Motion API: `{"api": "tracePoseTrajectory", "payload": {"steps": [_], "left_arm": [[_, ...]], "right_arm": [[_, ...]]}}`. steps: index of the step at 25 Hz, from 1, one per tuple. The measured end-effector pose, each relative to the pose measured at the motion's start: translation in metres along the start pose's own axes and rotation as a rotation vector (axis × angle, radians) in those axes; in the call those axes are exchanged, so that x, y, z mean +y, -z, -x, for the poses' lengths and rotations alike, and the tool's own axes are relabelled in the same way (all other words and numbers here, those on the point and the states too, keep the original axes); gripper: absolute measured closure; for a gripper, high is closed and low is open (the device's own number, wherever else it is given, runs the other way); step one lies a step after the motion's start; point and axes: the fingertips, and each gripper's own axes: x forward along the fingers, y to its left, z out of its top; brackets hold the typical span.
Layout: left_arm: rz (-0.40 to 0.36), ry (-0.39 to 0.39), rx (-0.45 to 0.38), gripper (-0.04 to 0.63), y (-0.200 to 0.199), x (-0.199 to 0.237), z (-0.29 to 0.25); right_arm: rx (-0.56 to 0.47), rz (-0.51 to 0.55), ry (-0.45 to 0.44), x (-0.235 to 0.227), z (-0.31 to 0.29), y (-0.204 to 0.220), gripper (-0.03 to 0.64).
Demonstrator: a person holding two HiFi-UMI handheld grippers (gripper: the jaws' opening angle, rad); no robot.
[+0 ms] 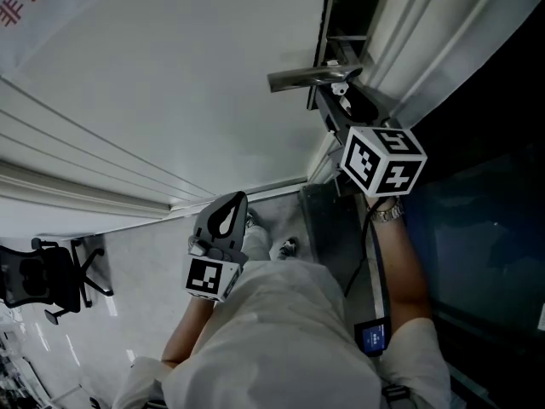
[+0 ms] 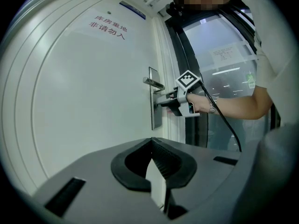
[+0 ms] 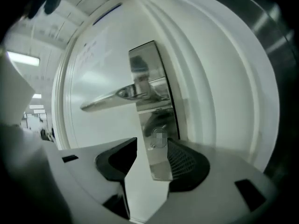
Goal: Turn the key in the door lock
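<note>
One small metal key [image 3: 159,137] sits in the lock at frame centre, low on a rectangular brushed-steel plate [image 3: 148,73] under a slim lever handle [image 3: 105,99]. The right gripper [image 3: 153,143] stands with its jaws wide either side of the key, not touching it. The left gripper [image 2: 152,143] is closed and empty. The door [image 3: 103,59] is smooth and white, the floor [image 1: 136,258] pale.

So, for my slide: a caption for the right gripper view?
Right gripper, jaws open, flanking the key in the lock plate below the handle.
</note>
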Motion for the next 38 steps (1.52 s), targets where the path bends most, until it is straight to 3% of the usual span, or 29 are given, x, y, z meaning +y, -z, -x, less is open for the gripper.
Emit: {"api": "tracePoseTrajectory", "payload": {"steps": [10,18,21,24,26,33,38], "left_arm": [[0.001,0.002,-0.006,0.591,0.0,0.001,-0.003],[-0.003,-0.004,0.01,0.591,0.001,0.002,-0.005],[0.001,-0.011,0.005,0.591,0.001,0.004,-0.004],[0.01,-0.015,0.008,0.591,0.004,0.006,-0.003],[0.009,-0.016,0.015,0.591,0.003,0.007,-0.004],[0.01,-0.007,0.003,0.591,0.001,0.006,-0.005],[0.015,-0.009,0.002,0.591,0.002,0.008,-0.004]], "right_arm": [[0.053,0.936,0.259,-0.005,0.003,-0.004,0.434],[0.035,1.42,0.322,0.007,-0.005,-0.004,0.434],[0.036,1.554,0.341,0.007,-0.007,0.001,0.437],[0.045,1.622,0.357,0.006,-0.009,0.005,0.522],[0.037,1.623,0.372,0.006,-0.009,0.005,0.531],[0.004,1.345,0.355,0.008,-0.008,0.0,0.548],[-0.024,1.221,0.352,0.008,-0.008,-0.003,0.544]]}}
